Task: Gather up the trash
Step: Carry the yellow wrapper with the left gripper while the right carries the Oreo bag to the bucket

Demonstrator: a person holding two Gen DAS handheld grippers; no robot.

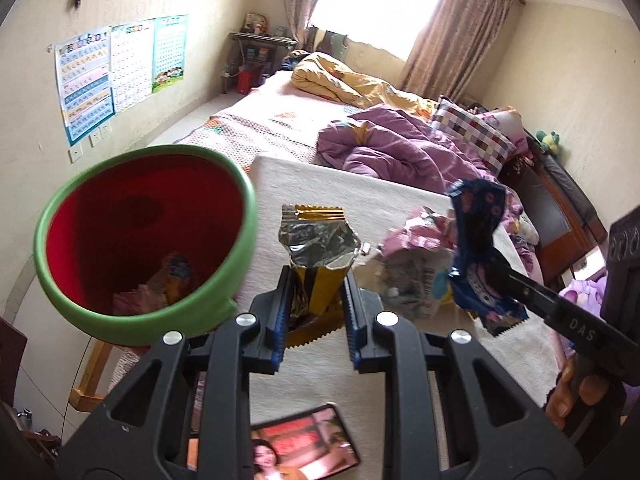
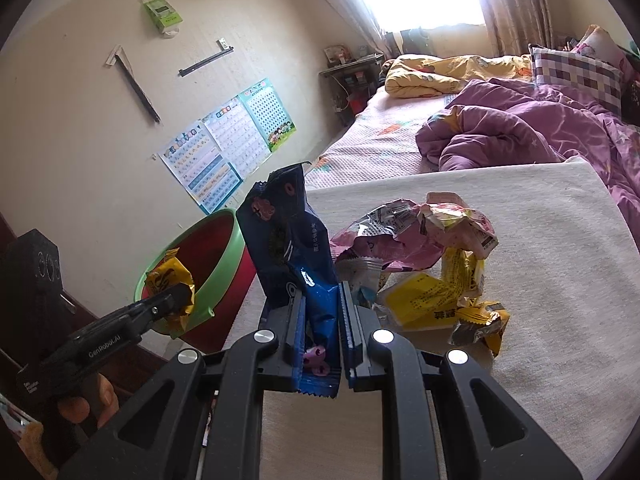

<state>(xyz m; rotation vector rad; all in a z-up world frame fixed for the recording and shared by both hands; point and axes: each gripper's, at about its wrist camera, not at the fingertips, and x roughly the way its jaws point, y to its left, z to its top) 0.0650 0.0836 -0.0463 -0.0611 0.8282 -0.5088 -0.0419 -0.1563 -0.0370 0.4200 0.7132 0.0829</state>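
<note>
Trash sits in both of your claws: at the bottom centre of the left wrist view your left gripper [image 1: 316,300] pinches a gold wrapper [image 1: 318,256] with a torn silver foil top that stands upright between the blue pads, and at the bottom centre of the right wrist view your right gripper [image 2: 320,316] pinches a dark blue wrapper [image 2: 292,240] that rises up and leans left. Below the left claw, at the bottom edge of its view, a phone [image 1: 306,446] with a lit screen lies on the white table [image 1: 400,196]. Just left of the gold wrapper in that view, the green-rimmed bin [image 1: 144,240] with a red inside stands at the table's edge, with a few wrappers already at its bottom. Further up the table, right of centre in the right wrist view, a loose pile of wrappers [image 2: 424,256] lies: pink and silver ones on top, yellow ones nearer you. Beyond the table, in the upper right of both views, a purple quilt [image 2: 512,128] is bunched on the bed, with a yellow quilt [image 2: 440,72] farther back under the bright window, and charts [image 1: 116,68] hang on the wall at the upper left.
</note>
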